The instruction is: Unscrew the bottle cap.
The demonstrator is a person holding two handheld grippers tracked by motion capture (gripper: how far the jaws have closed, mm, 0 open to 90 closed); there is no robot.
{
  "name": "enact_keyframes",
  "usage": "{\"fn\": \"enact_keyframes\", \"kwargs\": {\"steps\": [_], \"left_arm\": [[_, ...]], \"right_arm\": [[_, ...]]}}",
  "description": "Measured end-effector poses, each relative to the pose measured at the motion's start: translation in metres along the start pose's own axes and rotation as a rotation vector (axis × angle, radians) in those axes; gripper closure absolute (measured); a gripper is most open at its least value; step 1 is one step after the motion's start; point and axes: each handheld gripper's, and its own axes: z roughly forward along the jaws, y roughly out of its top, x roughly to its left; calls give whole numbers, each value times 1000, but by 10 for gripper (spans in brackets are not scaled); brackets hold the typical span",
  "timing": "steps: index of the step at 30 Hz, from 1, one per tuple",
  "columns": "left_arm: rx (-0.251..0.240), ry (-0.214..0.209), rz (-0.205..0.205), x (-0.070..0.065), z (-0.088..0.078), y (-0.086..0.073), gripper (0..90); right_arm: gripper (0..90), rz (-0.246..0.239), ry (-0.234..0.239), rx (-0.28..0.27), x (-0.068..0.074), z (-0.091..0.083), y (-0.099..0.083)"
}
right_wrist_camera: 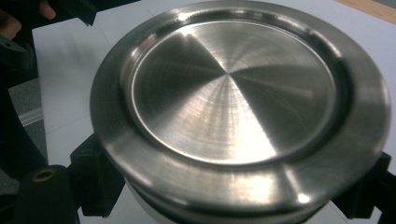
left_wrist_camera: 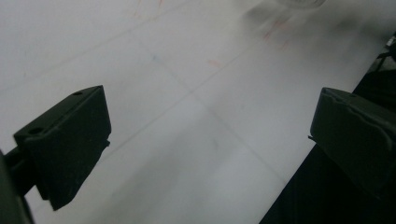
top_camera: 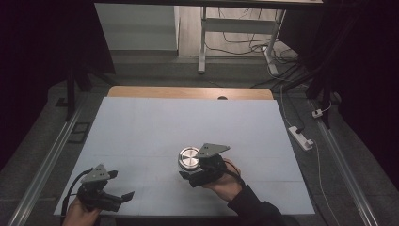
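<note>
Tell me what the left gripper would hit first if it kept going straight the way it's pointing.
Probably nothing close: the open left gripper points along the bare white table mat. Farther along that line, the round brushed-steel lidded container, held by the right gripper, looks like the first obstacle, though depth is hard to judge.

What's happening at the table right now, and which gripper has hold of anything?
A person works two handheld grippers over a white table. The right gripper is shut on a round steel container with a lid, its jaws clamping the body just under the lid's rim. The left gripper hangs near the table's front left corner, jaws wide open with nothing between them.
</note>
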Motion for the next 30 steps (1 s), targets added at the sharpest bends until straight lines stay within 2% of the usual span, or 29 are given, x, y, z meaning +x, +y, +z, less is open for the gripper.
{"fn": "enact_keyframes", "kwargs": {"steps": [2, 4, 5, 10, 18, 23, 26, 30], "left_arm": [[-12, -6, 19, -1, 0, 7, 0], [-26, 5, 50, 1, 0, 14, 0], [-38, 6, 50, 3, 0, 17, 3], [-79, -43, 33, 13, 3, 29, 14], [-100, -89, 103, 7, 7, 53, 17], [-105, -115, 131, 3, 13, 68, 18], [-66, -145, 127, 1, 17, 78, 32], [-46, -185, 132, -1, 23, 89, 49]], "right_arm": [[143, 0, -2, -1, 0, 0, 0], [143, 1, -1, -5, 0, -1, 1], [143, 1, -2, -6, 0, -1, 1], [143, 2, -2, -12, 0, -3, 1], [143, 9, -2, -18, -2, -4, 1], [143, 9, 0, -20, -2, -5, 2], [143, 8, -1, -21, -3, -5, 1], [143, 5, 1, -25, -3, -6, 2]]}}
